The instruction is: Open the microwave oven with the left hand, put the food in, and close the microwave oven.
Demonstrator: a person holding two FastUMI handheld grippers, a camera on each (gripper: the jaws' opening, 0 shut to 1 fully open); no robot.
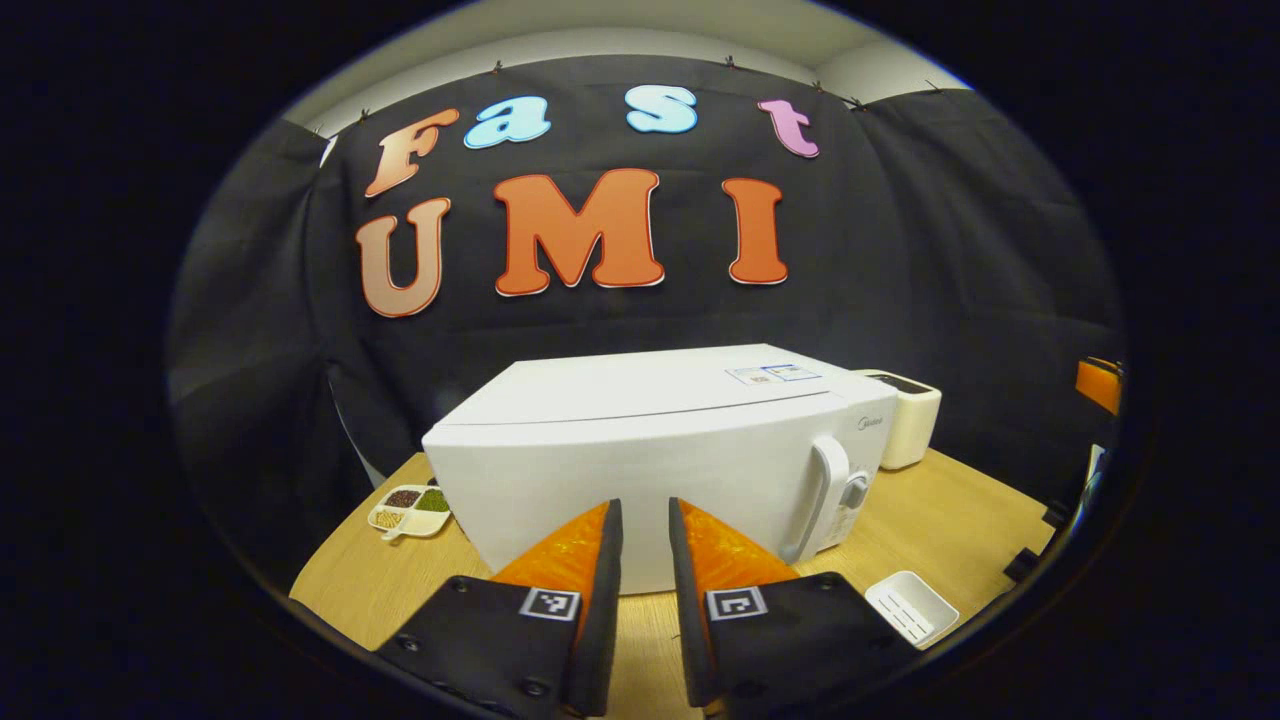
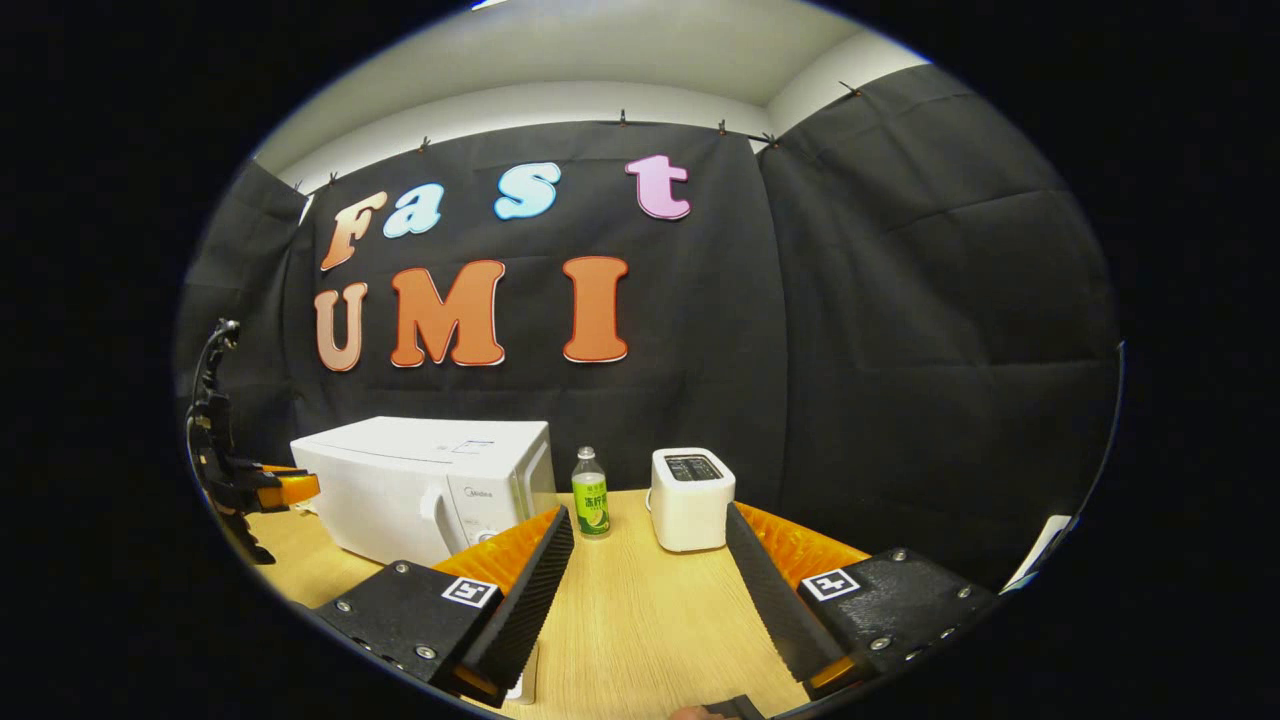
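The white microwave (image 1: 640, 440) stands on the wooden table with its door closed and its handle (image 1: 825, 490) on the right side of the front. My left gripper (image 1: 645, 510) hovers just before the door, left of the handle, its fingers a narrow gap apart with nothing between them. A small white ribbed tray (image 1: 912, 607) lies on the table below the handle. In the right gripper view the microwave (image 2: 420, 485) sits at the left, and my right gripper (image 2: 648, 530) is wide open and empty over the table. The left gripper (image 2: 270, 490) shows far left there.
A divided dish of grains (image 1: 410, 510) lies left of the microwave. A cream toaster (image 2: 690, 498) and a green-labelled bottle (image 2: 591, 505) stand right of it by the back wall. The table (image 2: 640, 620) ends near my fingers. An orange part (image 1: 1098, 385) shows at the far right.
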